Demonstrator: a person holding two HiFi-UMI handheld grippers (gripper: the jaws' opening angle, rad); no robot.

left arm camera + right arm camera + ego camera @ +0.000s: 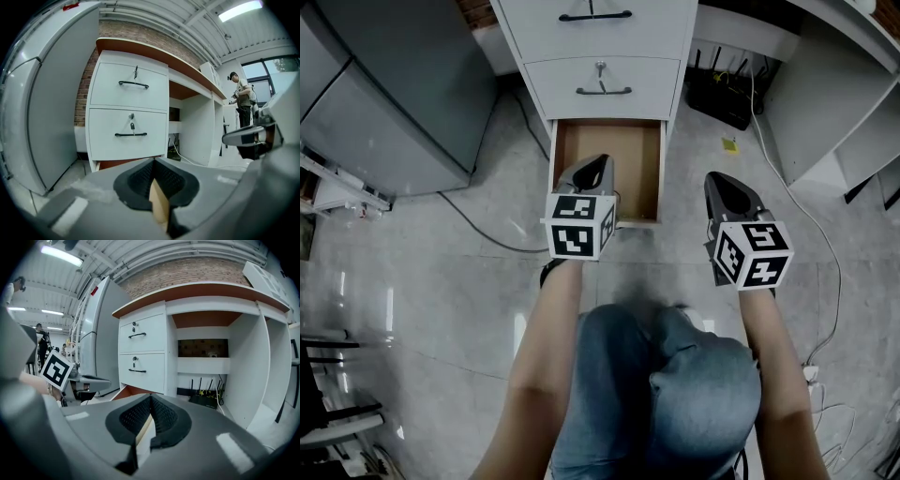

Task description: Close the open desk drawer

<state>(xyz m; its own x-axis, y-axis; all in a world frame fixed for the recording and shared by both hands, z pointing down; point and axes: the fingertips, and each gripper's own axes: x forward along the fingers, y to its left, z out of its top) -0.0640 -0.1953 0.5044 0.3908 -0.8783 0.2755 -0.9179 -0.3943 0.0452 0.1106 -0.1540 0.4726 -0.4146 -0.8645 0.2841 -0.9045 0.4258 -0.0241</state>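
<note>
The white desk's bottom drawer [630, 159] stands pulled out, its brown wooden inside bare and its front panel [639, 221] nearest me. My left gripper [599, 161] hovers over the drawer's near left part with its jaws shut on nothing. The right gripper [723, 178] hangs over the floor just right of the drawer, also shut and holding nothing. In the left gripper view the gripper [154, 162] faces the drawer stack, with the open drawer [119, 163] as a brown strip below it. From the right gripper [150, 397], the open drawer [129, 391] lies to the left.
Two closed drawers [602, 86] with dark handles sit above the open one. A grey cabinet [394, 103] stands at the left with a cable [478, 230] on the floor. A black router [722, 98] sits under the desk at right. My knees [675, 375] are below.
</note>
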